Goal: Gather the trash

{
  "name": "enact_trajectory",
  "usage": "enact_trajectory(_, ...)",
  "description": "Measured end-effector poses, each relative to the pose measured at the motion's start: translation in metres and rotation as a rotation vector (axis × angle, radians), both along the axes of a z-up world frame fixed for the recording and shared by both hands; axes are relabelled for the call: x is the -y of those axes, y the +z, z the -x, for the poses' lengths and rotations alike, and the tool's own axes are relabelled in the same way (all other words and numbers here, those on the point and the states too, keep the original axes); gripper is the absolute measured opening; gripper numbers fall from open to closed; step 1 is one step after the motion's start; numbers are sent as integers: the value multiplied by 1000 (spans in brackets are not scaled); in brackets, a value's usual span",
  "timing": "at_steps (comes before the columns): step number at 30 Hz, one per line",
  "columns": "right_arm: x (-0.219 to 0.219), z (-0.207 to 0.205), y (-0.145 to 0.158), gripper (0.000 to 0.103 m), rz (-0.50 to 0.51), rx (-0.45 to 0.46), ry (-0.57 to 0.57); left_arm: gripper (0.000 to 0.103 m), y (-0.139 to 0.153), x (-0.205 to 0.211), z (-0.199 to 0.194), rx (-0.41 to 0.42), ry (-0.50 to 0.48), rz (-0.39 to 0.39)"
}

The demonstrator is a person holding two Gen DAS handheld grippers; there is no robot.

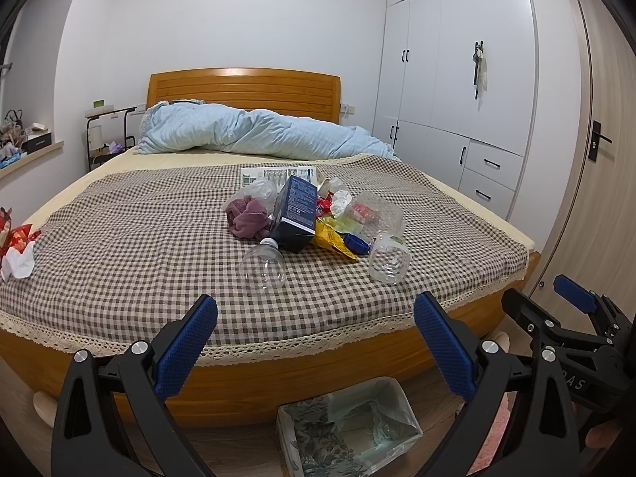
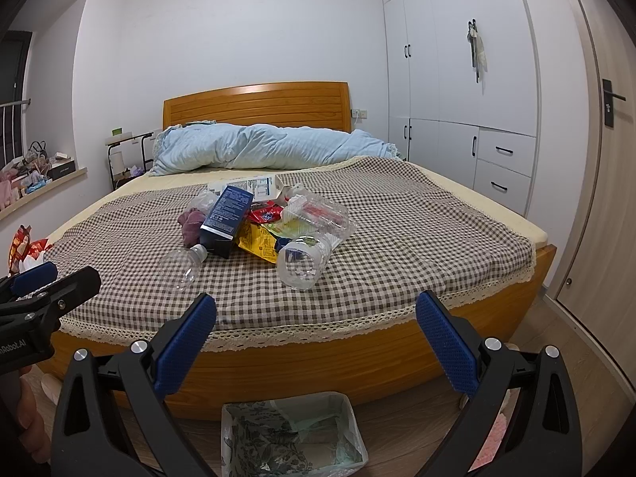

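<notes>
Wooden bed (image 1: 246,381), checked cover: dark blue carton (image 1: 296,214) mid-pile; purple cloth (image 1: 248,218) left, two clear plastic bottles (image 1: 264,264) in front, yellow wrapper (image 1: 332,238) apparently underneath. Lined patterned bin (image 1: 349,429) on floor before bed.

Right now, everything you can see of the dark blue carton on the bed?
The dark blue cardboard carton is a tall rectangular box with small white print on its face. It lies tilted in the trash pile mid-bed on the checked cover, its dark end toward the camera. A clear plastic bottle's white cap touches that end; a yellow wrapper sits beside it.
</notes>
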State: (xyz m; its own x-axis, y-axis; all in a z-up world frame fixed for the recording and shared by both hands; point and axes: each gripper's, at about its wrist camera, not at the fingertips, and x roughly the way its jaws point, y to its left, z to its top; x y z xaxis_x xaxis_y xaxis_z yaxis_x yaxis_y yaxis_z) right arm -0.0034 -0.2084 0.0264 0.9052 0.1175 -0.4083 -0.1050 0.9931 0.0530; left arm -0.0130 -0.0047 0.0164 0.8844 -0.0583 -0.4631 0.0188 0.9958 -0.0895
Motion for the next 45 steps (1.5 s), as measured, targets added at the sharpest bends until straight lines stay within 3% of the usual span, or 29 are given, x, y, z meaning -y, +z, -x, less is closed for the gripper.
enact_trajectory(29,0,0,3,97,2,8,-2,96,3,3,-1,17,-7,-2)
enact_trajectory(45,-2,-24,1,97,-2,-2,-5,96,2,2,-27,13,-12,0)
